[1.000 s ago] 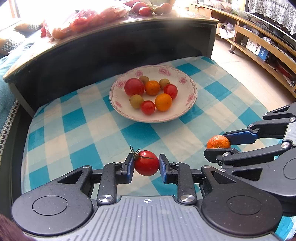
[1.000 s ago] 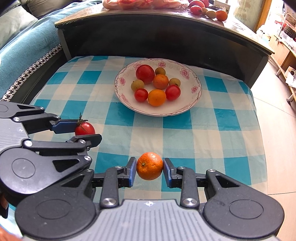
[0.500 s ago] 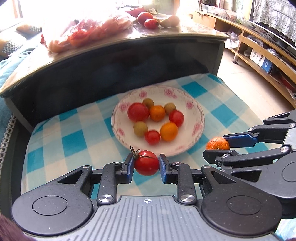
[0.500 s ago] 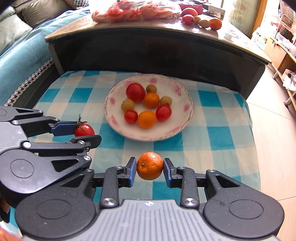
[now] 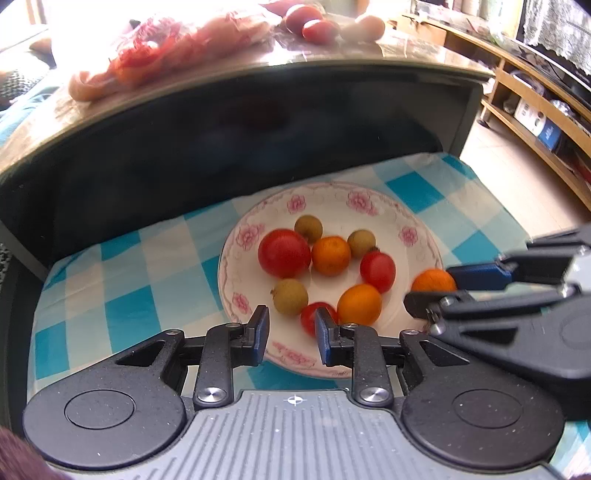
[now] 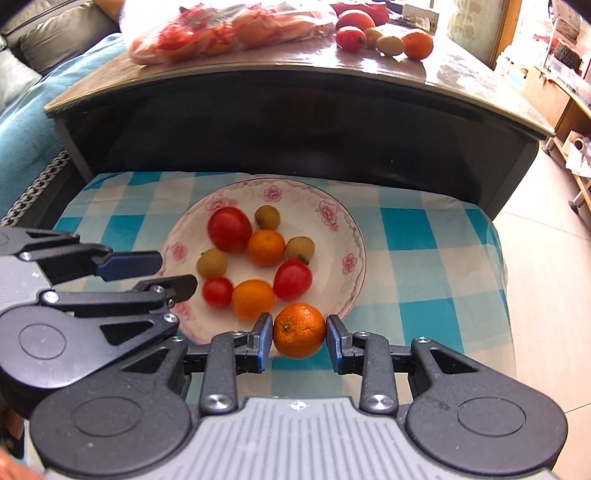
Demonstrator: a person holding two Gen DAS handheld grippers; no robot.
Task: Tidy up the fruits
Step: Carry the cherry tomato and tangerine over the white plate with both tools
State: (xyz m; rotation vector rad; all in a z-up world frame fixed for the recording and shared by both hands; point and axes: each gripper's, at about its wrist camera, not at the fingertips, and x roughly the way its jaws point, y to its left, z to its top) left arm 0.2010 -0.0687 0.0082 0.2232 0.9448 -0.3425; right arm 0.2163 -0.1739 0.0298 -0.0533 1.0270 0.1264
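Note:
A white flowered plate [image 5: 332, 199] [image 6: 295, 194] on the blue checked cloth holds several tomatoes, small oranges and brownish-green round fruits. My left gripper [image 5: 290, 330] [image 6: 173, 275] hangs over the plate's near left rim. Its jaws stand a small gap apart with nothing between them; the plate shows through the gap. A small red tomato [image 5: 312, 317] lies in the plate just beyond its right finger. My right gripper [image 6: 299, 332] [image 5: 432, 290] is shut on an orange [image 6: 299, 330] [image 5: 434, 278], which hangs over the plate's near right rim.
Behind the plate rises a dark low table carrying a plastic bag of fruit [image 6: 221, 29] and loose fruit [image 6: 384, 37]. The checked cloth [image 6: 424, 236] ends at the right above a tiled floor [image 6: 543, 240]. Wooden shelves [image 5: 535, 110] stand far right, a teal sofa [image 6: 22, 110] left.
Both grippers moved forward from the cloth to the plate's near rim. The stemmed red tomato seen between the left fingers earlier is gone from them. The right gripper still holds the orange.

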